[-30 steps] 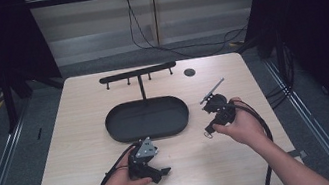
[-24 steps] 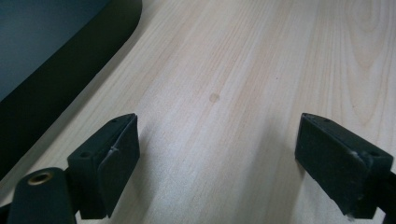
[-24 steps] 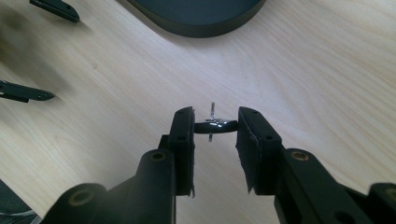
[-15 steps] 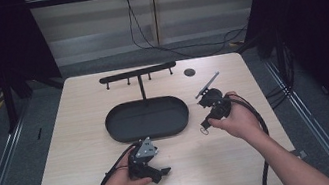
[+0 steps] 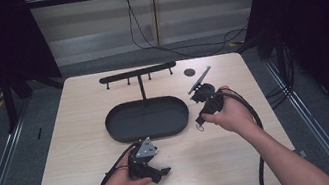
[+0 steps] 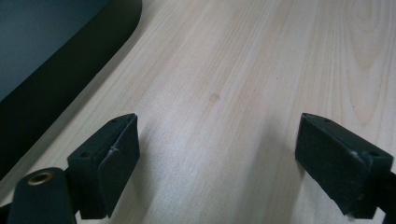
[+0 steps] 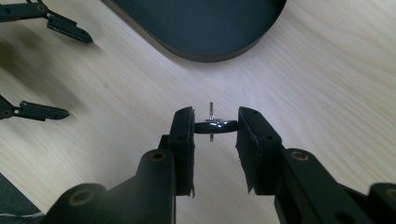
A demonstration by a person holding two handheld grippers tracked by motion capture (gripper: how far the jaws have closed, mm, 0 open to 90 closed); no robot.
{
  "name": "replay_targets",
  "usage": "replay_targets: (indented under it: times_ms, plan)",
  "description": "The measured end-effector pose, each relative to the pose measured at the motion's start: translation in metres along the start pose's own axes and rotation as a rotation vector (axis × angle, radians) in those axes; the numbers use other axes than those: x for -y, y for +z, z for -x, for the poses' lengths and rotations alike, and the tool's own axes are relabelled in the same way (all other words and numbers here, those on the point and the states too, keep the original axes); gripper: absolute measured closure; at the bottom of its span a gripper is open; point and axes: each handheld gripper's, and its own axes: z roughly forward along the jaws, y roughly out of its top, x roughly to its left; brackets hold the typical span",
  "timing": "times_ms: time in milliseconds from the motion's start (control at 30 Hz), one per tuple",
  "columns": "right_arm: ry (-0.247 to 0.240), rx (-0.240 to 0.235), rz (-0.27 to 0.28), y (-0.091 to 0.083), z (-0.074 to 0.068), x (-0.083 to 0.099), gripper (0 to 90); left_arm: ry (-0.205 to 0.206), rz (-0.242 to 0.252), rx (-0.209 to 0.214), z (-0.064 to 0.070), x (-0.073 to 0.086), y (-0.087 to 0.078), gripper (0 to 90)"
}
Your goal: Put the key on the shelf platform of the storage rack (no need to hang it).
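The right gripper is hovering over the pale wooden counter, its jaws clamped on a small dark ring with a thin metal pin, just beside the near right end of the black oval tray; the left gripper is resting low near the counter's front edge, its jaws standing wide apart over bare wood, gripping nothing.

A small ring-shaped piece with a thin pin through it is held between the jaws of the right gripper, above the table. An oval tray is seen beyond the jaws. The left gripper is held over bare table, the tray's edge beyond its left jaw.
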Motion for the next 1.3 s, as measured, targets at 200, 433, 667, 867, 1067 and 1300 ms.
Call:
replay_targets:
  times_ms: [200, 433, 667, 867, 1067, 1300]
  plan:
    - [0.0, 0.001, -0.005, -0.002, -0.001, -0.007, 68.6, 0.0, -0.001, 0.0, 0.0, 0.0, 0.0, 13.6]
    - [-0.006, 0.003, -0.006, -0.005, -0.002, -0.015, 68.6, 0.0, -0.001, 0.002, 0.0, 0.0, 0.0, 13.5]
    - [-0.011, 0.0, -0.009, -0.003, -0.004, -0.023, 68.6, -0.002, -0.002, 0.002, 0.0, 0.0, 0.0, 13.5]
    - [-0.015, 0.0, -0.009, -0.003, -0.006, -0.03, 68.6, -0.001, 0.0, 0.0, 0.0, 0.0, 0.0, 13.5]
    - [-0.01, -0.002, -0.01, 0.001, -0.006, -0.035, 68.6, -0.001, 0.001, 0.0, 0.0, 0.0, 0.0, 13.5]
    - [-0.009, 0.002, -0.001, -0.001, -0.006, -0.042, 68.6, -0.003, -0.001, 0.003, 0.0, 0.0, 0.0, 13.5]
